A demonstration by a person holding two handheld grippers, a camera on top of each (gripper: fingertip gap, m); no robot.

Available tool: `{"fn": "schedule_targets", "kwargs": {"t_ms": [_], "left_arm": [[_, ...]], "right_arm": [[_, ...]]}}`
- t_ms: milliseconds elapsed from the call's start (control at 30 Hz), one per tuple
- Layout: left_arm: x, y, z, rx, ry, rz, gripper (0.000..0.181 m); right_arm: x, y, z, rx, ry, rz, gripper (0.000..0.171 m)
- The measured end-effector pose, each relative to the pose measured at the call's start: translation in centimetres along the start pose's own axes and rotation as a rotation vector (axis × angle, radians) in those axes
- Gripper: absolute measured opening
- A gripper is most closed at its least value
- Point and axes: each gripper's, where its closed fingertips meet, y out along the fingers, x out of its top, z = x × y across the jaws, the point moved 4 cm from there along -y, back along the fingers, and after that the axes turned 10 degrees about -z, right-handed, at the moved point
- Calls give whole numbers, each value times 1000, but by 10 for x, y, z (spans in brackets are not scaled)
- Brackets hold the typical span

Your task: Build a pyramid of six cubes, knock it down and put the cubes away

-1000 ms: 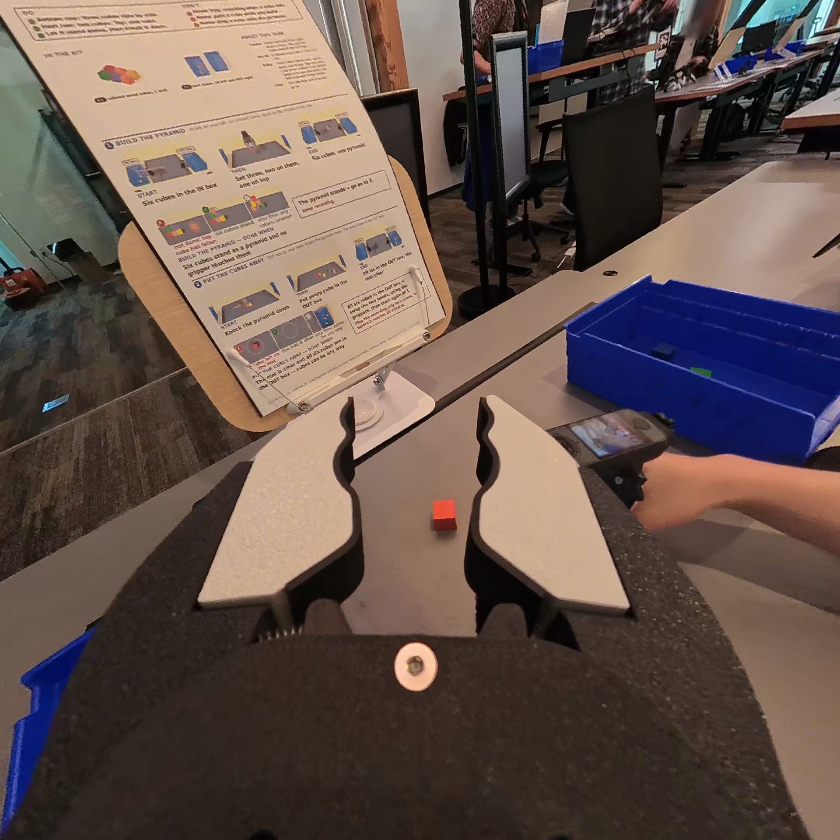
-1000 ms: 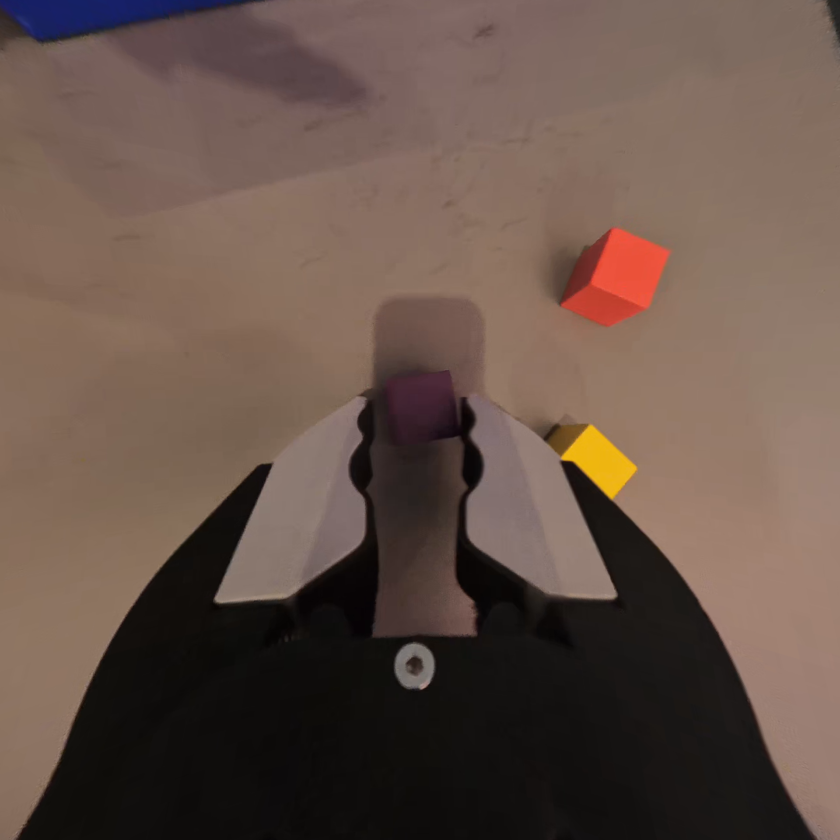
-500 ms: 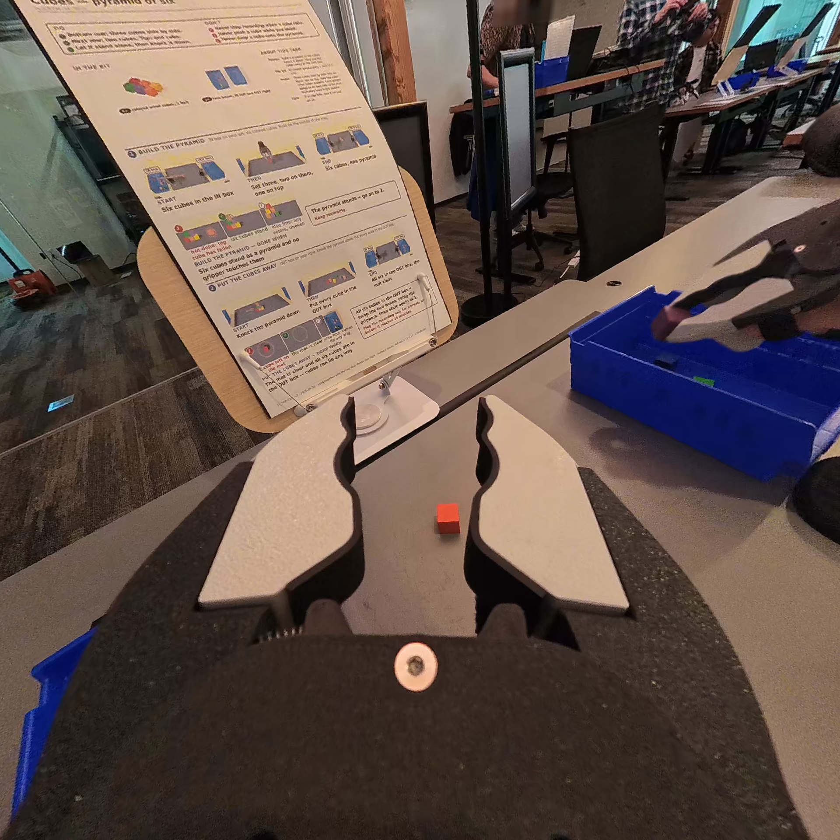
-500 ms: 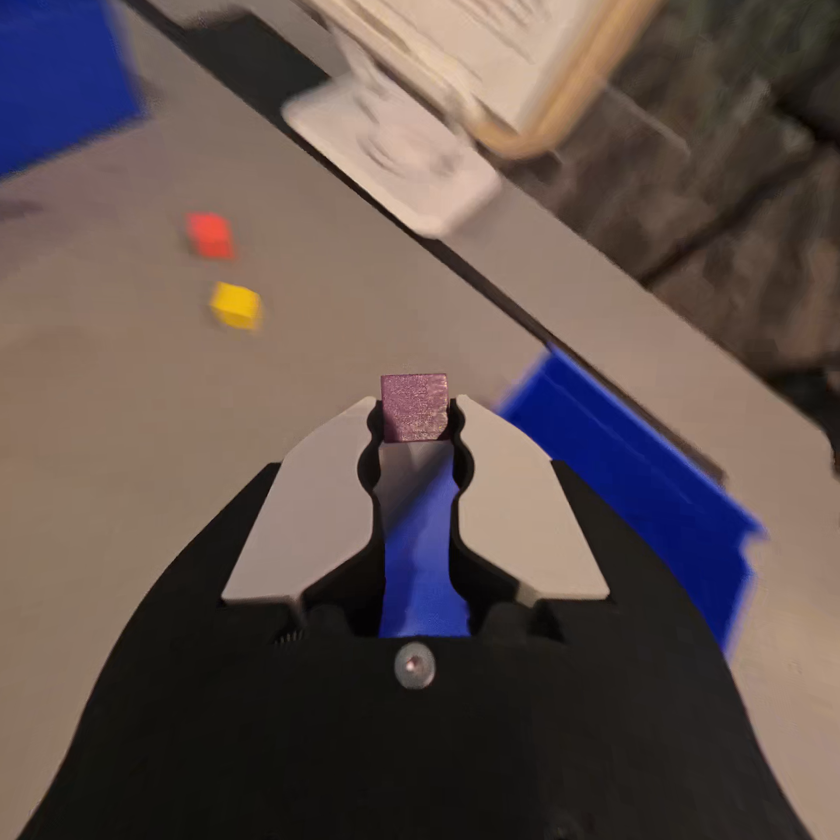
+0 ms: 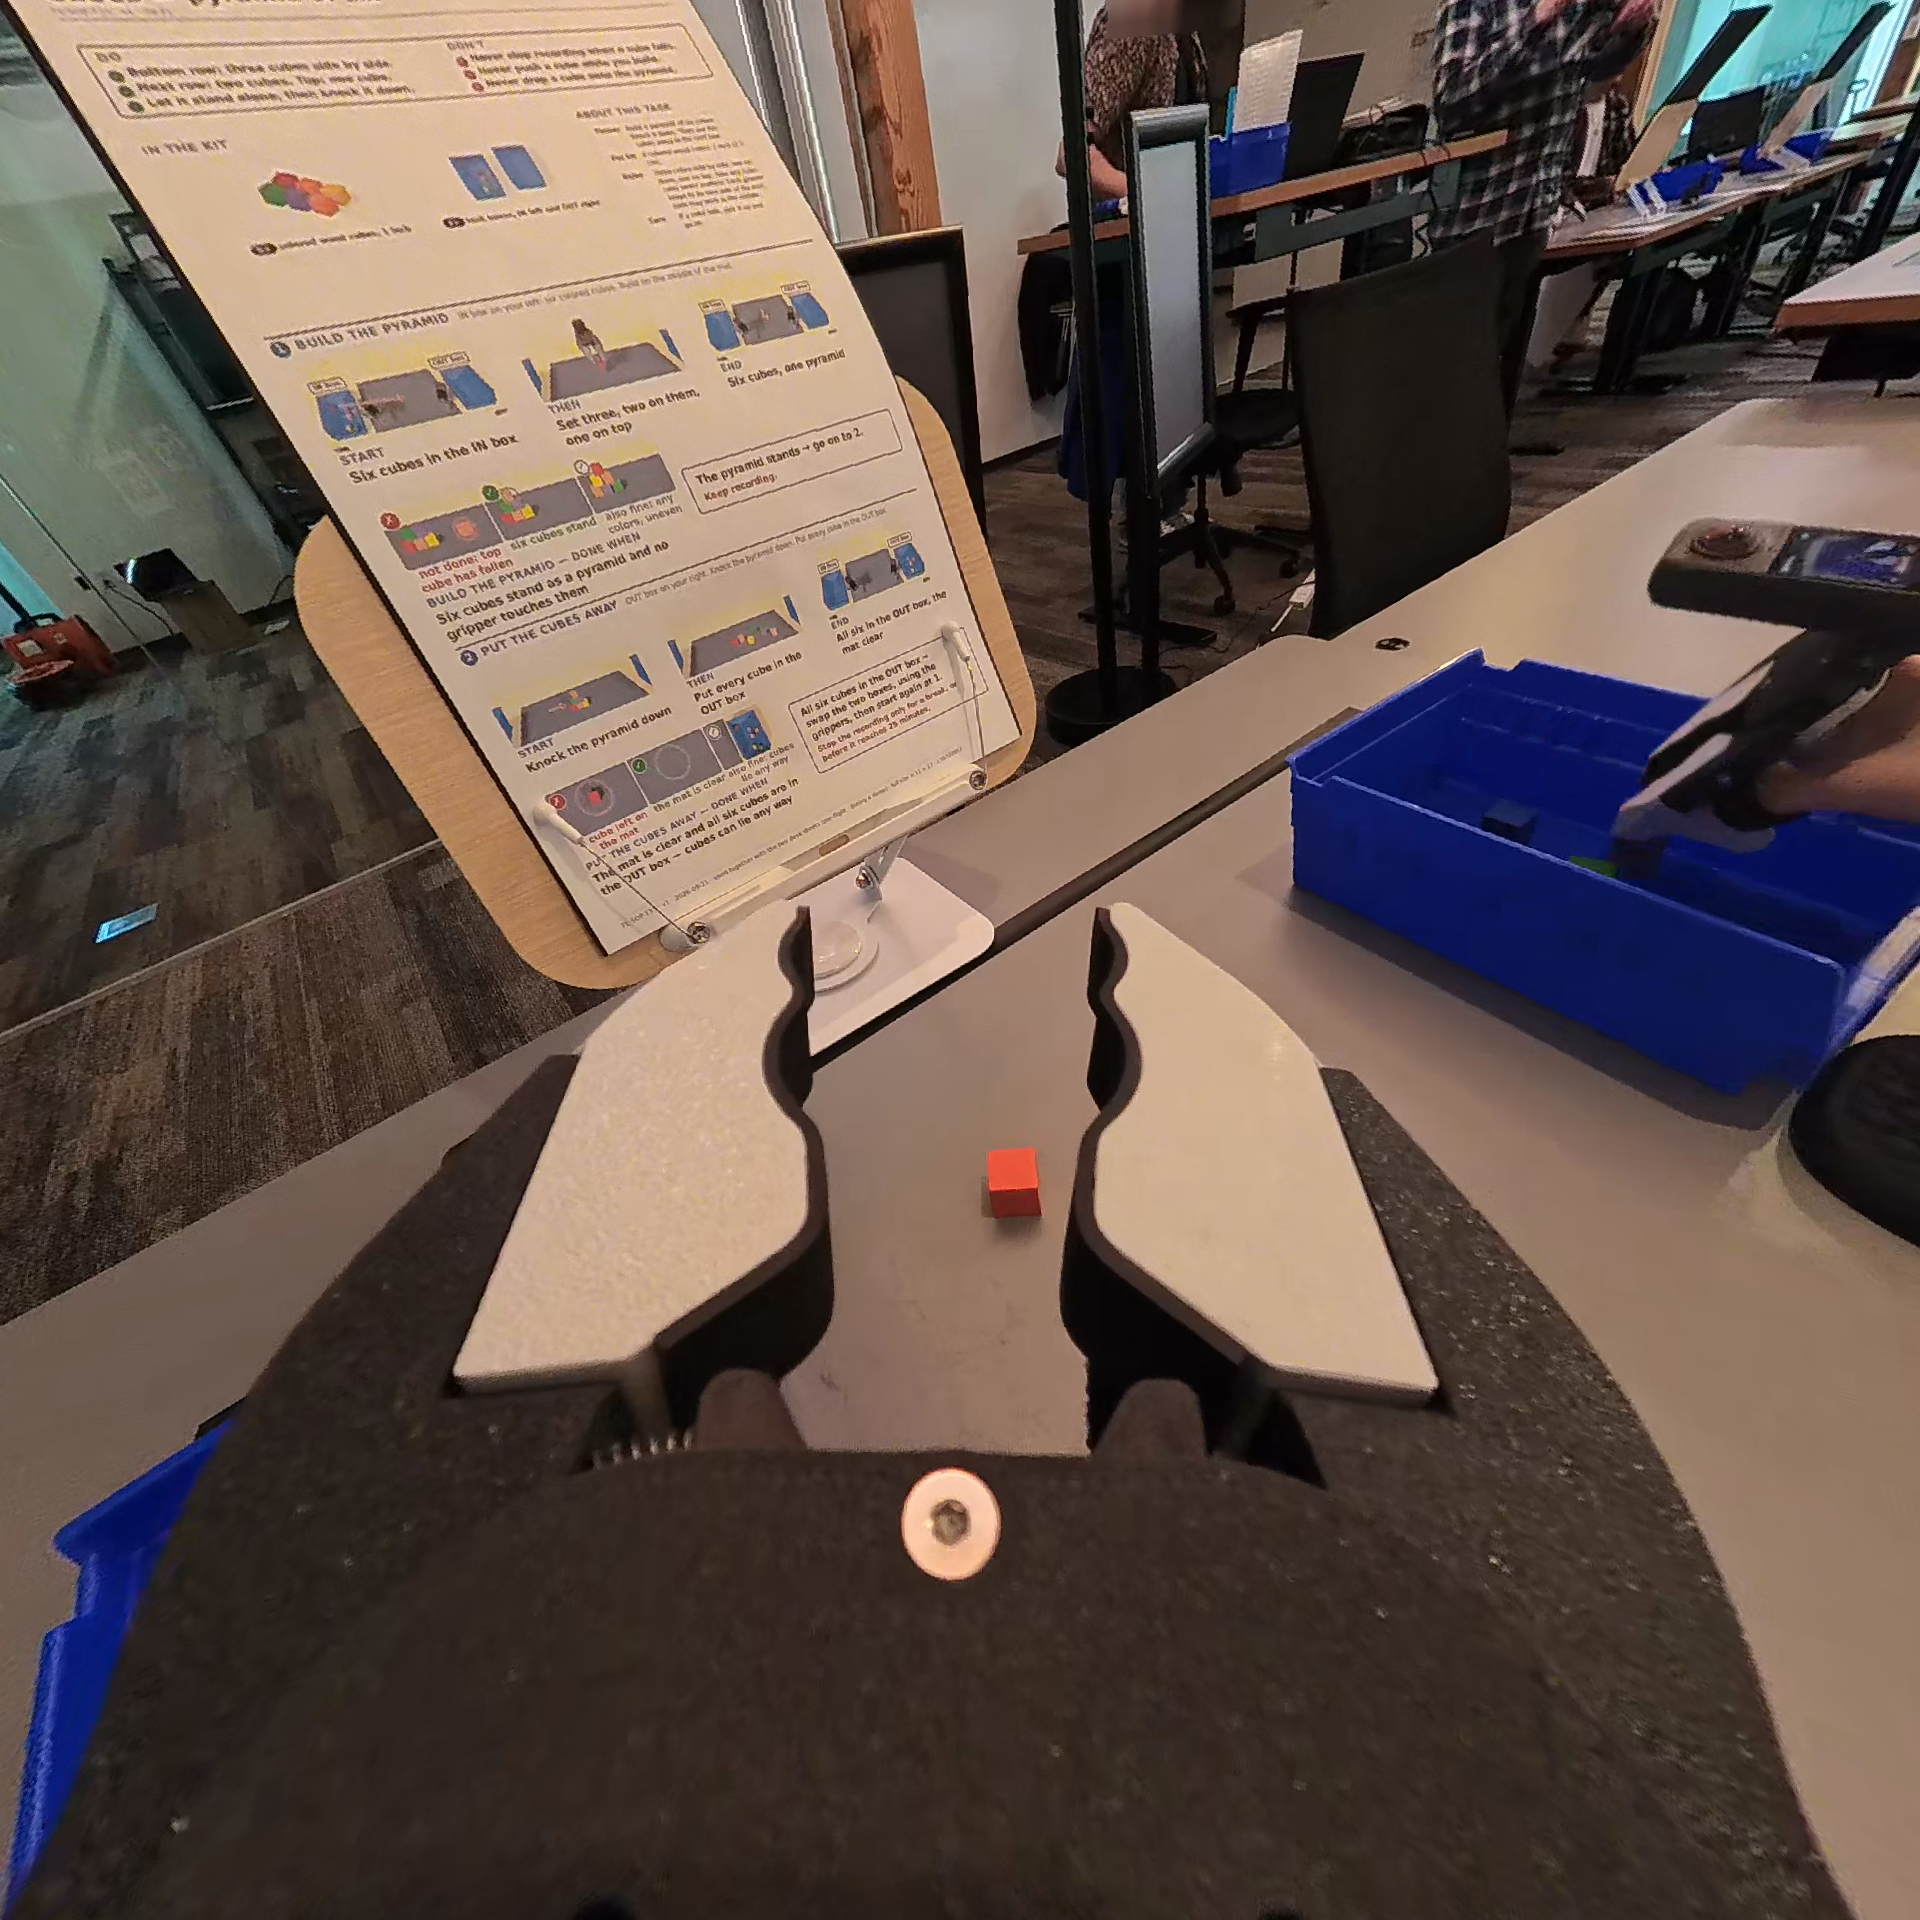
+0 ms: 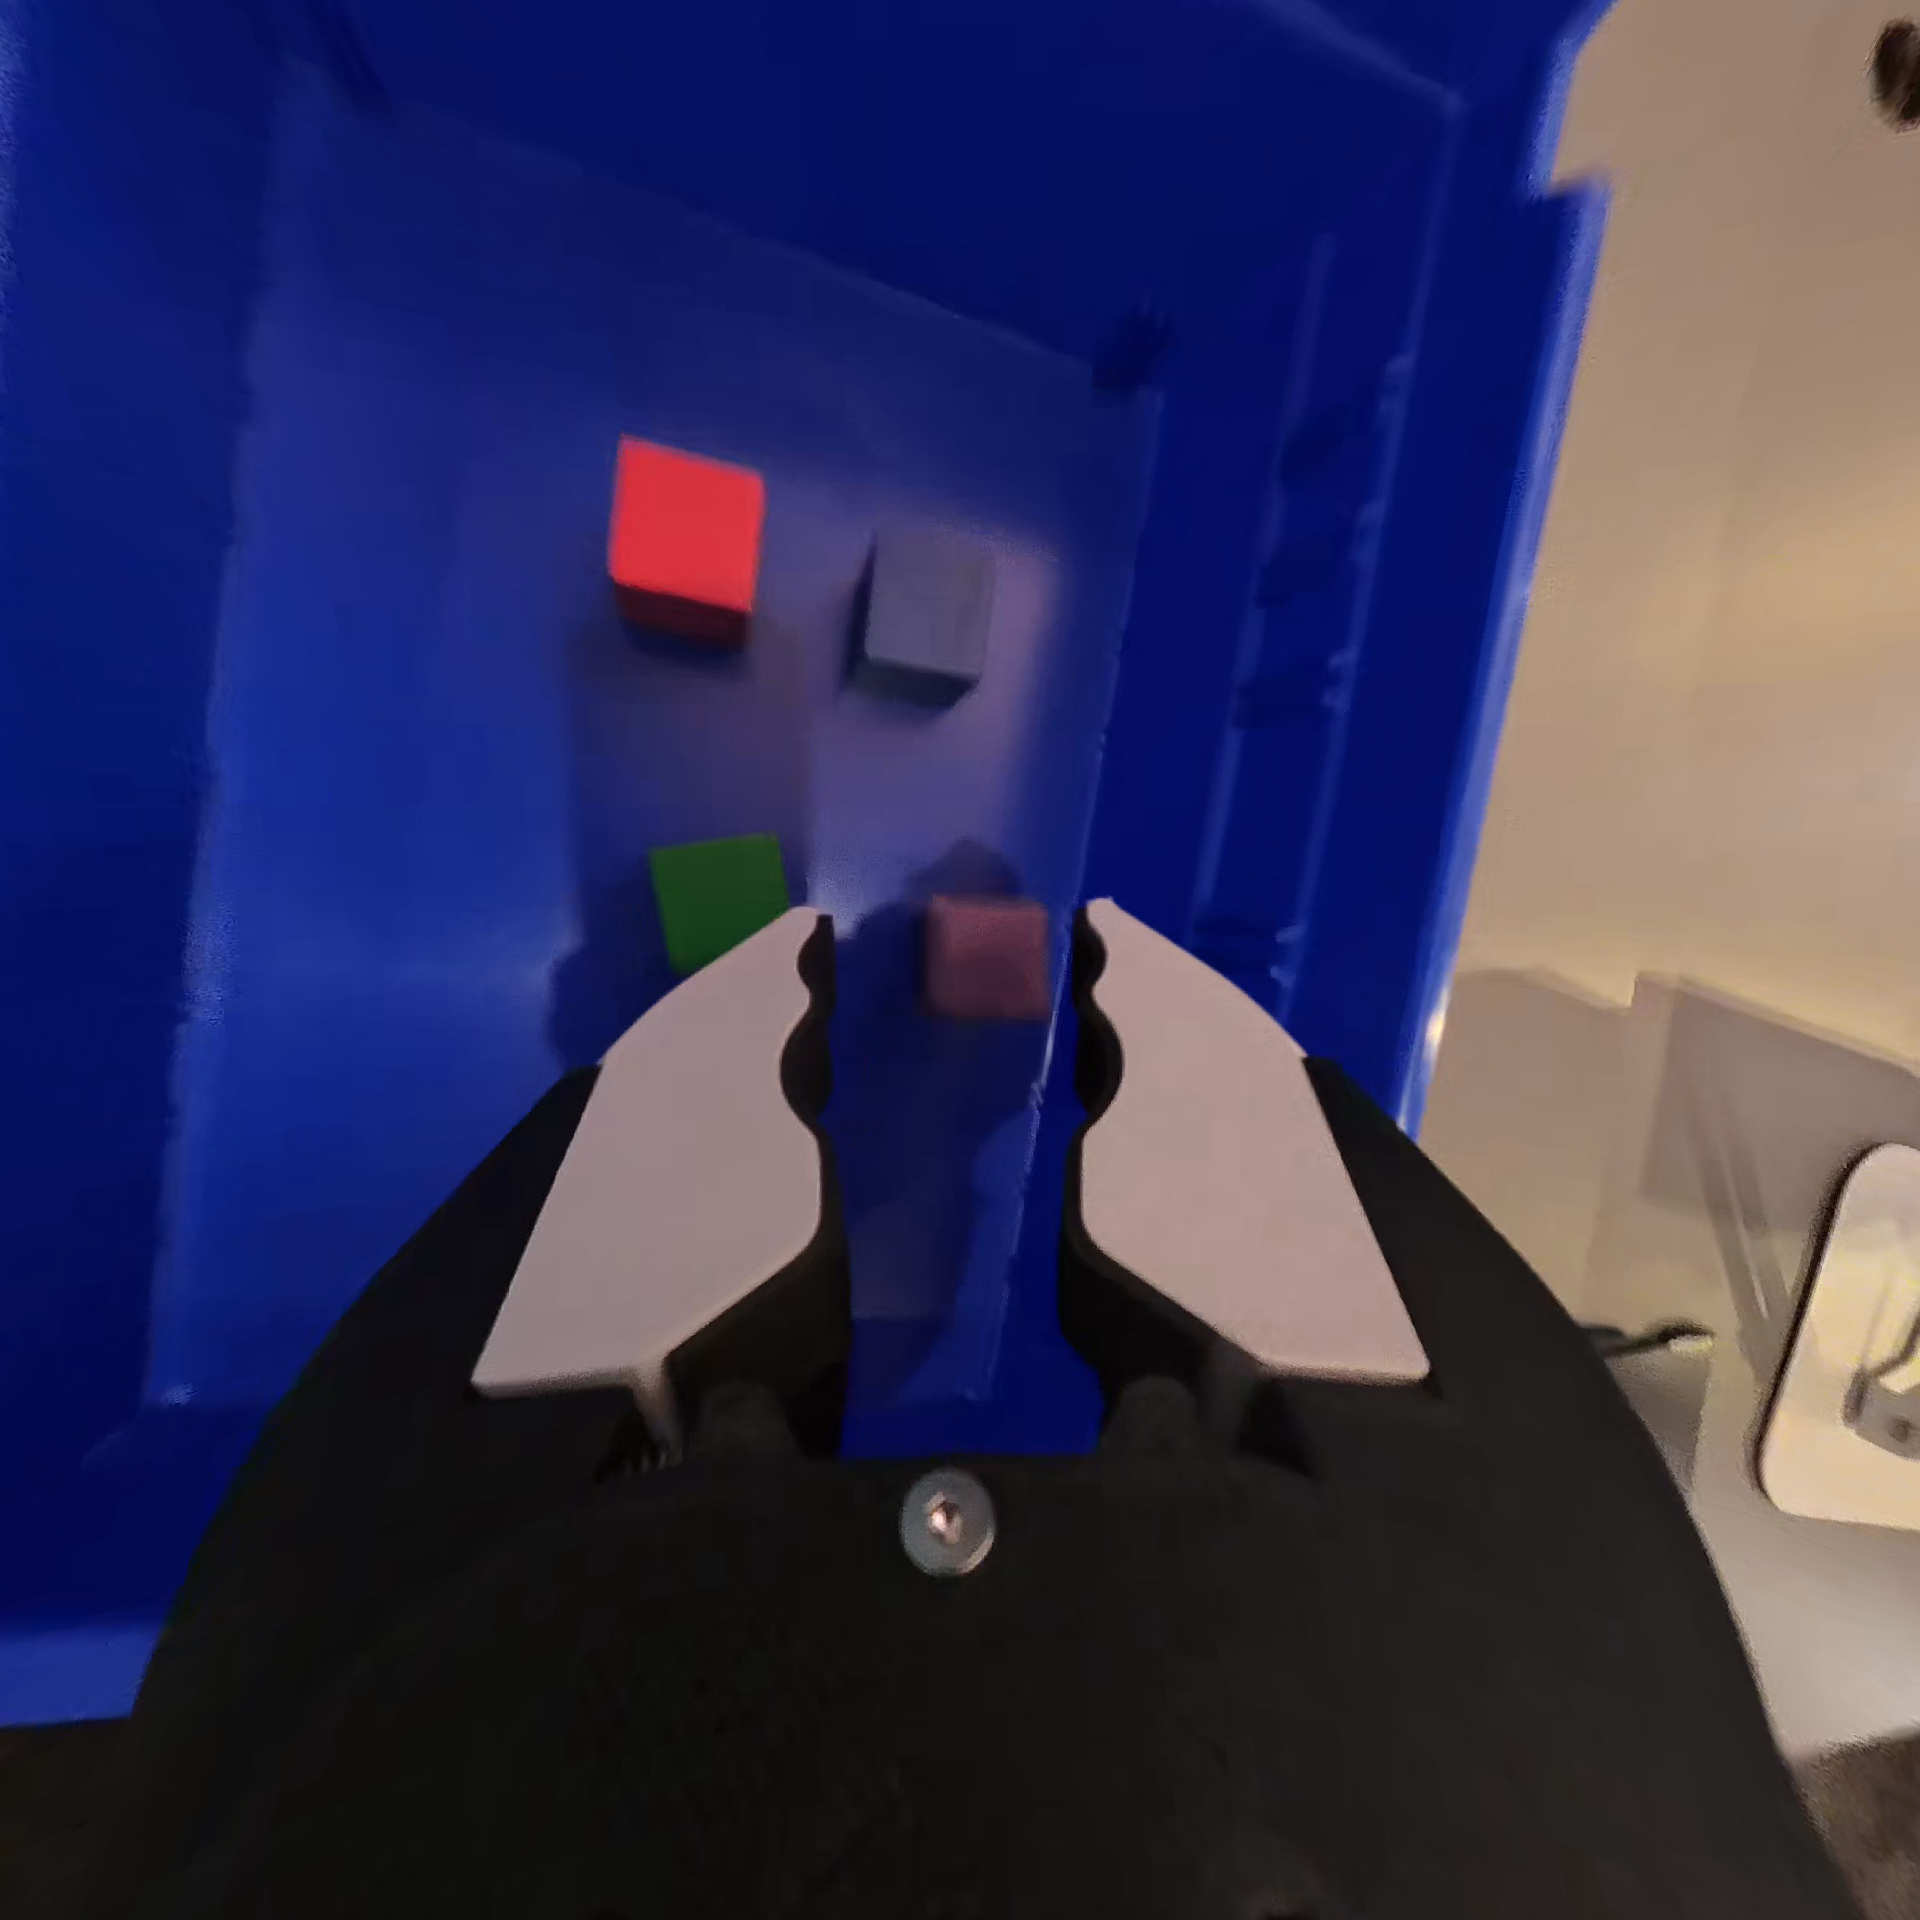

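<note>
Right gripper [image 6: 951, 940] hung in the blue box [image 6: 1496, 623] – jaws apart, purple cube [image 6: 985, 956] loose near the wall; left gripper [image 5: 948, 1023] gaped too.

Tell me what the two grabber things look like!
The left gripper and the right gripper look the same: two flat, pale grey fingers with wavy black inner edges, on a rough black body shaped like a wide fan. A round silver screw sits in the middle. From the left wrist view, the right one carries a small camera with a screen on top.
</note>
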Motion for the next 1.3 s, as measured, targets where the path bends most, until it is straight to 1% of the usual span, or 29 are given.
{"fn": "schedule_targets", "kwargs": {"t_ms": [67, 133, 233, 300, 367, 433, 467, 567, 633, 667, 700, 733, 767, 833, 867, 933, 1000, 1033, 1067, 1100, 1167, 1233, 1300], "left_arm": [[2, -1, 1, 3, -3, -11, 51], [2, 0, 2, 3, -5, -14, 51], [1, 1, 3, 7, -3, -5, 51], [0, 0, 3, 5, -5, -2, 51], [1, -1, 3, 7, -1, -3, 51], [2, -3, 4, 6, -3, -8, 51], [2, -4, 4, 6, -5, -12, 51], [4, -7, 7, 9, -12, -24, 51], [6, -9, 10, 12, -19, -33, 51], [6, -10, 10, 13, -22, -37, 51], [7, -10, 11, 12, -23, -38, 51], [6, -9, 11, 12, -23, -36, 51], [6, -9, 11, 12, -22, -33, 51], [5, -8, 11, 13, -19, -28, 51], [4, -8, 11, 14, -18, -26, 51], [4, -7, 11, 15, -17, -25, 51], [4, -7, 11, 18, -20, -26, 51], [4, -7, 11, 16, -23, -27, 51], [4, -6, 10, 13, -24, -25, 51], [4, -5, 9, 11, -22, -24, 51], [4, -3, 6, 6, -14, -20, 51], [3, -2, 3, 1, -10, -17, 51], [2, 0, 0, -3, -6, -12, 51]], "right_arm": [[29, -16, 17, 49, -4, -125, 50], [66, -40, 56, 156, -38, -256, 53], [117, -75, 139, 349, -156, -407, 52], [138, -87, 204, 480, -264, -459, 52], [145, -79, 264, 587, -359, -423, 53], [141, -54, 308, 625, -391, -317, 57], [137, -39, 323, 612, -407, -266, 57], [125, 2, 340, 508, -456, -167, 56], [117, 18, 345, 514, -452, -107, 52], [114, 23, 346, 531, -437, -87, 47], [112, 24, 347, 566, -426, -82, 32], [112, 21, 348, 617, -413, -90, 29], [114, 15, 348, 659, -393, -107, 29], [128, -12, 335, 676, -367, -218, 29], [137, -30, 322, 653, -365, -293, 29], [156, -71, 278, 573, -347, -451, 29], [166, -104, 219, 481, -278, -545, 29], [165, -113, 186, 425, -229, -564, 29], [160, -117, 154, 372, -175, -563, 28], [150, -115, 126, 335, -122, -526, 28], [118, -102, 86, 317, -23, -423, 28], [80, -83, 77, 390, 36, -310, 29], [44, -59, 80, 431, 23, -206, 29]]}}
